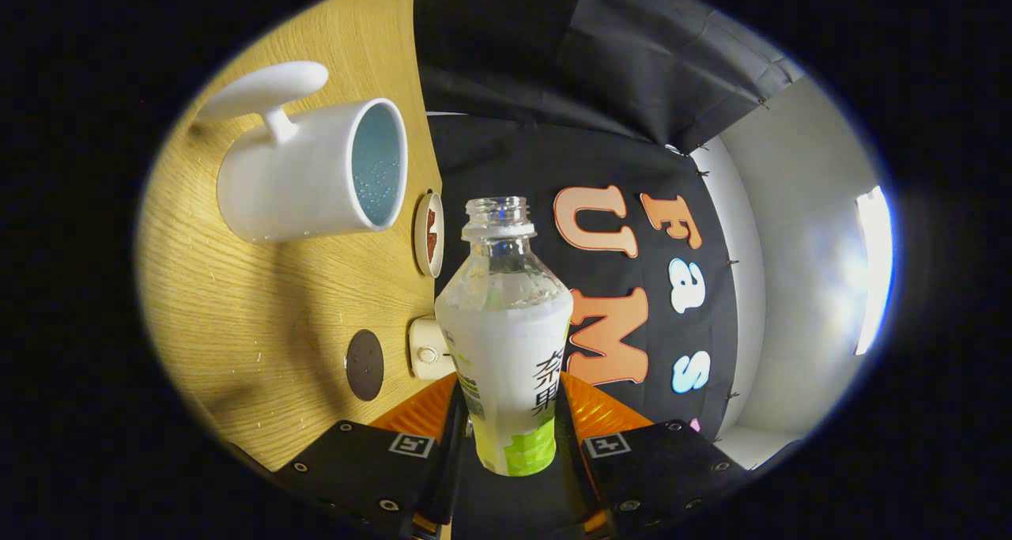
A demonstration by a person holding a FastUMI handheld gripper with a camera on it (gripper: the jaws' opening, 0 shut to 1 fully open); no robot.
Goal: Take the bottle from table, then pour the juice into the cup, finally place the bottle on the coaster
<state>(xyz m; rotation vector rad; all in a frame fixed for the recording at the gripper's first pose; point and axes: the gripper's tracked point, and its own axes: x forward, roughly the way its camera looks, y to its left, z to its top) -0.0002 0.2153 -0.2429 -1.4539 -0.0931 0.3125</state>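
Note:
My gripper (510, 413) is shut on an uncapped clear plastic bottle (506, 342) with a white and green label, held between both fingers. The view is rolled sideways, so the wooden table (261, 311) stands like a wall beside the bottle. A white cup (312, 172) with a pale blue inside and a broad handle sits on the table, its mouth just beyond and to the side of the bottle's open neck (498, 216). A small dark round coaster (364, 364) lies on the table near the fingers, closer to me than the cup.
A small round dish (429, 234) with something reddish brown sits near the table's far edge, between cup and bottle neck. A small white box-like device (427, 350) lies by the coaster. The black cloth wall hangs behind the table.

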